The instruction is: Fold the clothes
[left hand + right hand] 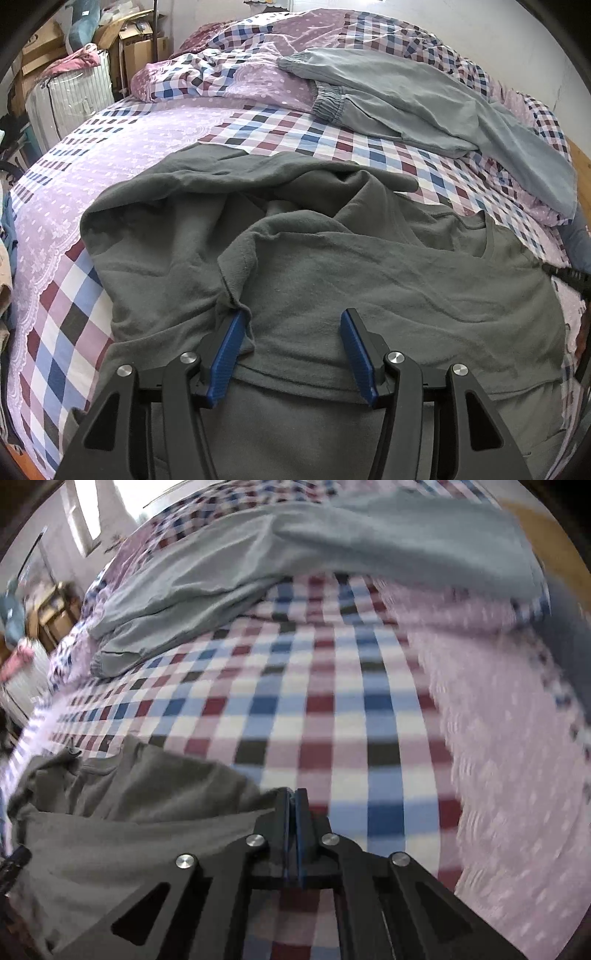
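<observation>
Bed (pixel 155 140) with a checked purple, blue and white cover, and a dark grey top (pixel 369 280) spread over the near half of it, pretty rumpled. One sleeve is flopped back across the body, cuff ending right by the left gripper (pixel 293 325). That gripper hangs low over the top with its blue fingers (pixel 231 343) spread wide apart, nothing between them; the cuff edge touches the left-hand finger.

Right gripper (pixel 295 805) is at the top's right edge, fingers pressed together. Grey cloth (pixel 147 812) runs right up to the tips, but can't tell if any is actually pinched, the view's blurry.

Further back, light grey trousers (pixel 406 99) lie across the bed, well apart from the top. Boxes (pixel 136 48) and a suitcase (pixel 70 99) are stacked beside the bed's far left corner.
</observation>
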Demonstrator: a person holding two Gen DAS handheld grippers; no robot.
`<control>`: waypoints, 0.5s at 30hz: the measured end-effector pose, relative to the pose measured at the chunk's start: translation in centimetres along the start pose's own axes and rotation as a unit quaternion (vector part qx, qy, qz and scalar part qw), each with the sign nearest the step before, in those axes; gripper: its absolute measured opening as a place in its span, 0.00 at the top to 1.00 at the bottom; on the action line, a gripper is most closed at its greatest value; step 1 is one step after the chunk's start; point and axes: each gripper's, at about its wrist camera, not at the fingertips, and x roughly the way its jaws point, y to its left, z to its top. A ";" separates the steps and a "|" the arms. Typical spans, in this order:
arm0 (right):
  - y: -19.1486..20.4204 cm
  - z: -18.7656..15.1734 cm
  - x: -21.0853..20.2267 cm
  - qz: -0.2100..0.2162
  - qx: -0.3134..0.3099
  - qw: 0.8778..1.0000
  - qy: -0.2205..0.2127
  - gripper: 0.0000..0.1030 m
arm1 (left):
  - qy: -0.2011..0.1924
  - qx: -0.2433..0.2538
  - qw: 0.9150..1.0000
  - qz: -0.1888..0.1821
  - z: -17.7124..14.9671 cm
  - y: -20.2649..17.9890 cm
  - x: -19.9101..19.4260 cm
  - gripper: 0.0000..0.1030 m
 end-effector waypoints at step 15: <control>-0.1 -0.9 2.6 -0.108 0.015 0.992 0.067 0.99 | 0.004 0.004 1.000 -0.006 0.0 0.1 -0.1 0.42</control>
